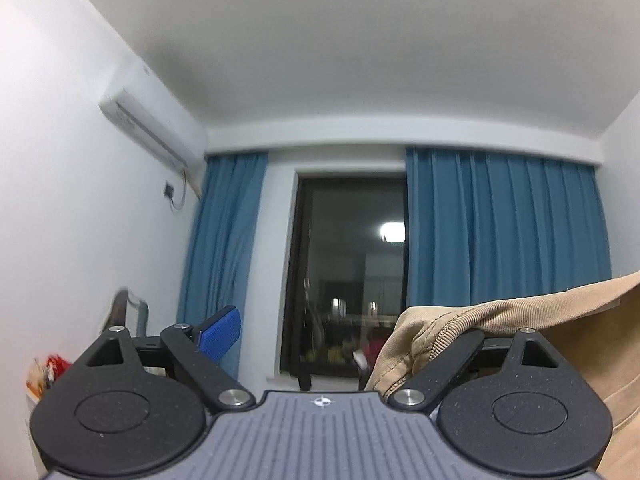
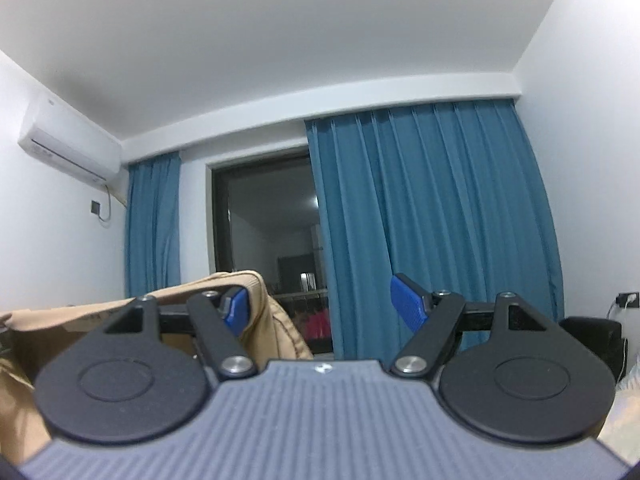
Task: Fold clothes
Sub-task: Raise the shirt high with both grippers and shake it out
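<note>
Facing the window wall, both cameras are tilted up toward ceiling, blue curtains (image 2: 432,216) and dark window (image 1: 352,272); no table or floor in view. Task item: a tan garment (image 1: 520,320), ribbed weave like corduroy, with stitched seams and a thick folded edge, possibly a waistband or collar (cannot tell which). It is off any surface, raised between the two tools: right of centre in the left-wrist view, left of centre in the right-wrist view. Left gripper (image 1: 320,338): jaws stand wide; one blue pad shows clear of cloth, the other finger is buried under the tan fabric, which drapes over it. Right gripper (image 2: 324,306): jaws also wide; the cloth hangs over its left finger, the other pad is bare. So the garment seems to be carried hooked on one finger of each tool, not pinched. Handling judgement: soft, limp, medium weight for clothing, not fragile; ribbed surface should give decent friction, but draped loosely it could slide off. Best hold: the doubled seam or hem edge, which is thicker and stiffer than the single layer. Fold stage cannot be judged; most of the garment is out of frame.
</note>
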Demonstrator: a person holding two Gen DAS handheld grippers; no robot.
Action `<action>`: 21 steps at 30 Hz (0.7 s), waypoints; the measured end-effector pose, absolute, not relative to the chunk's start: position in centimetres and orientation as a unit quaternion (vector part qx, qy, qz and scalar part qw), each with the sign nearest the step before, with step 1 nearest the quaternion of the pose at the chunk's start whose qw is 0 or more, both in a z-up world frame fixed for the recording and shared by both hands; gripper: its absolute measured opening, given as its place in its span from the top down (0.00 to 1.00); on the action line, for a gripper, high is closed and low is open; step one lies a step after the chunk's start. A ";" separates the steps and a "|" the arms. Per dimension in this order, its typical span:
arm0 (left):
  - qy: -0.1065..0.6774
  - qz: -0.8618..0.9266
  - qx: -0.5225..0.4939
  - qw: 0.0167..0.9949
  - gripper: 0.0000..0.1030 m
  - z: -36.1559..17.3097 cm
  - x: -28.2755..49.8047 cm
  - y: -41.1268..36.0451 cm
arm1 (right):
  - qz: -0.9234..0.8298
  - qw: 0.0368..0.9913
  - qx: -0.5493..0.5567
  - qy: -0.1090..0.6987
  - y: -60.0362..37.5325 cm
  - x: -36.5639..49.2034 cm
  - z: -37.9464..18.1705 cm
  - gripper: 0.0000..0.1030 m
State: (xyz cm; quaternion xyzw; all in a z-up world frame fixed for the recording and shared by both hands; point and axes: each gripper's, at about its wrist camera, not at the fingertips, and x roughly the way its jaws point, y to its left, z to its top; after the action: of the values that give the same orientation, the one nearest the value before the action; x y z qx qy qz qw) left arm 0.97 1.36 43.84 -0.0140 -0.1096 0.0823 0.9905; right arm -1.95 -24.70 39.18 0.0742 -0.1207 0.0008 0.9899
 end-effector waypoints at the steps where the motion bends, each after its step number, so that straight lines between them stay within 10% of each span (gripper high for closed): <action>1: -0.097 0.082 -0.014 0.992 0.12 43.1 2.6 1.5 | -0.002 0.991 0.072 -0.114 -24.7 -1.0 38.6 0.28; 11: -0.004 0.098 0.014 0.995 0.10 29.3 24.8 1.9 | -0.041 0.997 0.069 0.004 -24.5 18.2 26.7 0.28; 21: 0.173 0.085 0.053 0.980 0.11 3.9 49.9 0.8 | -0.071 0.978 0.087 0.176 -26.2 42.9 5.6 0.29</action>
State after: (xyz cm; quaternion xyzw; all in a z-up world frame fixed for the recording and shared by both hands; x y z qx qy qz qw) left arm 49.91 0.80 3.86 0.0534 0.1732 0.0847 0.9798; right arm 42.93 -26.20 5.56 0.0869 0.1765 -0.0713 0.9779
